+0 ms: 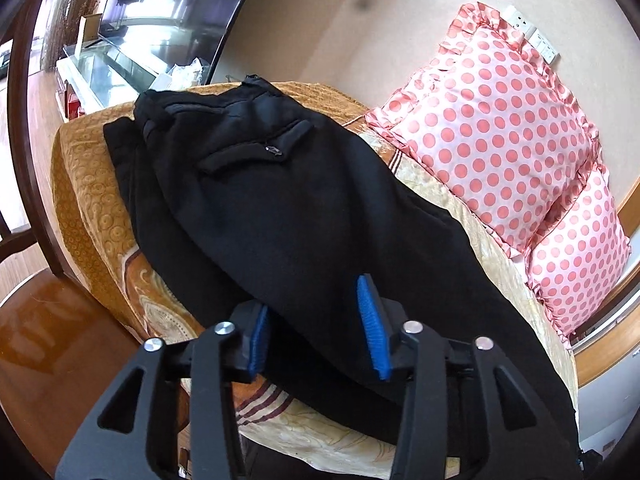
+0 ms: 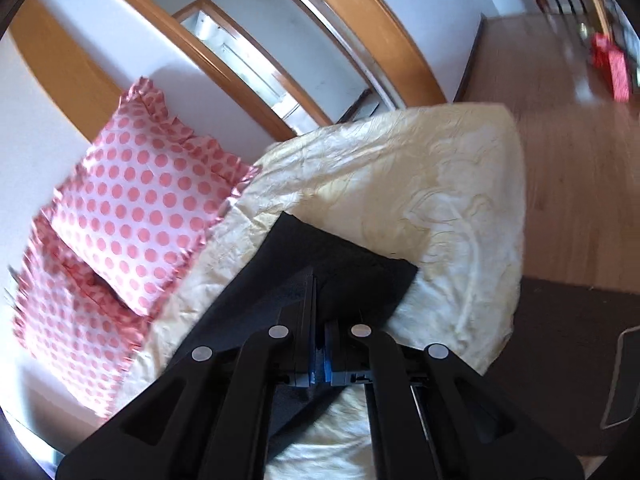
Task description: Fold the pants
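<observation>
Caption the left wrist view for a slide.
Left gripper open over black pants lying lengthwise on a gold bedspread, polka-dot pillows alongside.

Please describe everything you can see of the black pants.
The black pants are of soft, matte fabric and lie flat along a yellow patterned cover, waist end far from the left wrist camera, one flapped back pocket up. The left gripper stands open over one leg. The right gripper is shut on the hem end. Two dotted pink pillows lie beside them.

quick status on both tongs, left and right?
Left tongs: open over the black pants, nothing gripped.
Right tongs: shut on the pants' leg end.
</observation>
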`<action>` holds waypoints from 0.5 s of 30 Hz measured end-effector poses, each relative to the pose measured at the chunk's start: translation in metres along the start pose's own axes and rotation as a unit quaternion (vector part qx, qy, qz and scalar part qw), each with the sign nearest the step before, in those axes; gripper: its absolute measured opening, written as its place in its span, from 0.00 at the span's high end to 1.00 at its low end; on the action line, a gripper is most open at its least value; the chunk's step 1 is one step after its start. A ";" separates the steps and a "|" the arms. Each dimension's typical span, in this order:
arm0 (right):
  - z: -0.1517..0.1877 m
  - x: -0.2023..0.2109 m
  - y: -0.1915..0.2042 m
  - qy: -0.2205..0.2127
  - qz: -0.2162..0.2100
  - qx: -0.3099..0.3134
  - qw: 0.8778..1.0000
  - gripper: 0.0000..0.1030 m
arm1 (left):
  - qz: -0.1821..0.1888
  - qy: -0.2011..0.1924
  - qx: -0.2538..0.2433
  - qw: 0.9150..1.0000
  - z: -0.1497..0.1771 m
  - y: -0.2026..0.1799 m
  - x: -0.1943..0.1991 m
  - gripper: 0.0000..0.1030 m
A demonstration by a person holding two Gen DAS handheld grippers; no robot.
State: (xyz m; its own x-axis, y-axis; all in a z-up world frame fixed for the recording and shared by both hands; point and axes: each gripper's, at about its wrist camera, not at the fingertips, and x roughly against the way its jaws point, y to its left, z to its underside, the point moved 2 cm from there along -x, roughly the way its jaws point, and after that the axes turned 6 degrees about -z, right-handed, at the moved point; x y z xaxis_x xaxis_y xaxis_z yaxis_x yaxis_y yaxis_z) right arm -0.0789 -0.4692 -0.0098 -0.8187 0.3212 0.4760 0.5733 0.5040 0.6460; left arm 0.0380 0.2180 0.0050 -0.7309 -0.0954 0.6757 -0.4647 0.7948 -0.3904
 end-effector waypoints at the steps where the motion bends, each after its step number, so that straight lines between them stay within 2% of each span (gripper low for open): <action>1: 0.001 -0.005 -0.004 0.012 0.005 -0.008 1.000 0.98 | -0.002 -0.001 -0.002 1.000 0.000 -0.001 -0.001 0.57; 3: 0.003 -0.010 -0.012 0.021 0.002 -0.026 0.999 0.98 | 0.002 0.001 -0.001 1.000 -0.002 -0.001 -0.003 0.55; 9: 0.004 -0.013 -0.008 0.020 0.007 -0.002 1.000 0.98 | 0.017 0.012 0.025 0.999 -0.009 0.009 -0.003 0.53; 15: 0.004 -0.014 -0.008 0.021 0.010 0.000 1.000 0.98 | 0.012 0.002 0.068 0.998 -0.022 0.029 -0.001 0.52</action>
State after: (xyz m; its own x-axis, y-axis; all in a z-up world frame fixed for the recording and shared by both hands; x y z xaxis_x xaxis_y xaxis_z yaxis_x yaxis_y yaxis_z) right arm -0.0722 -0.4745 -0.0239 -0.8052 0.2971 0.5133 0.5894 0.4975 0.6365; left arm 0.0363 0.2546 0.0061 -0.7404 -0.0755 0.6679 -0.5116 0.7077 -0.4872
